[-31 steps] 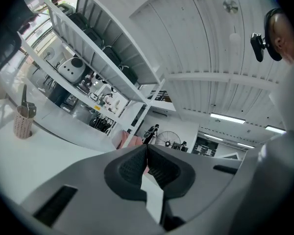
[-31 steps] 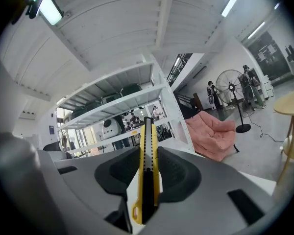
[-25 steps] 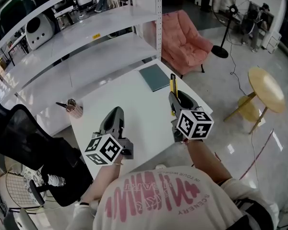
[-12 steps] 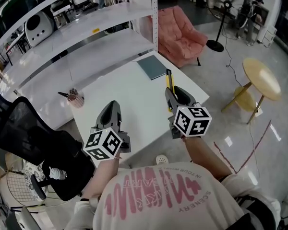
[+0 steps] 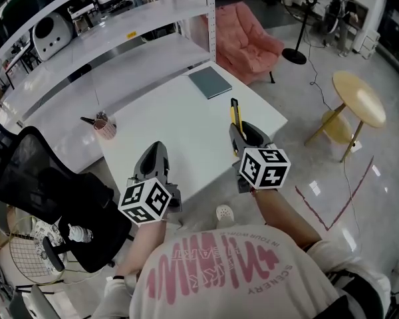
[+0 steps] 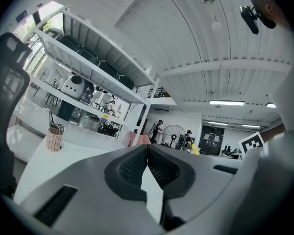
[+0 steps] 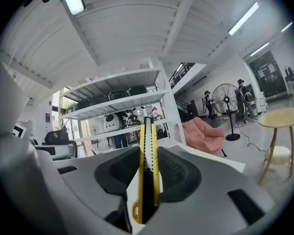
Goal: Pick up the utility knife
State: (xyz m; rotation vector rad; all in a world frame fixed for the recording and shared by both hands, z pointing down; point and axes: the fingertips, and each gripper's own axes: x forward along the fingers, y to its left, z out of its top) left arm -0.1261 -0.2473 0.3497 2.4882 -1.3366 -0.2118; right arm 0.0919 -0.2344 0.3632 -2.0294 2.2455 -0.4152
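The yellow-and-black utility knife [image 7: 148, 165] stands clamped between the pads of my right gripper [image 7: 148, 168], its tip pointing away from me. In the head view the knife [image 5: 235, 115] sticks out ahead of the right gripper [image 5: 243, 135], above the near right part of the white table [image 5: 179, 125]. My left gripper [image 5: 153, 161] hovers at the table's near edge. Its jaws [image 6: 147, 163] are shut with nothing between them.
A grey-green notebook [image 5: 210, 82] lies at the table's far corner. A pink pen cup [image 5: 105, 127] stands at the left edge. A black office chair [image 5: 46, 185] is to the left, a white shelf rack [image 5: 120, 38] behind, a pink armchair [image 5: 243, 38] and round wooden table [image 5: 359, 98] to the right.
Both grippers have drawn back toward the near edge of the table, the right one carrying the knife. The jaws look unchanged.
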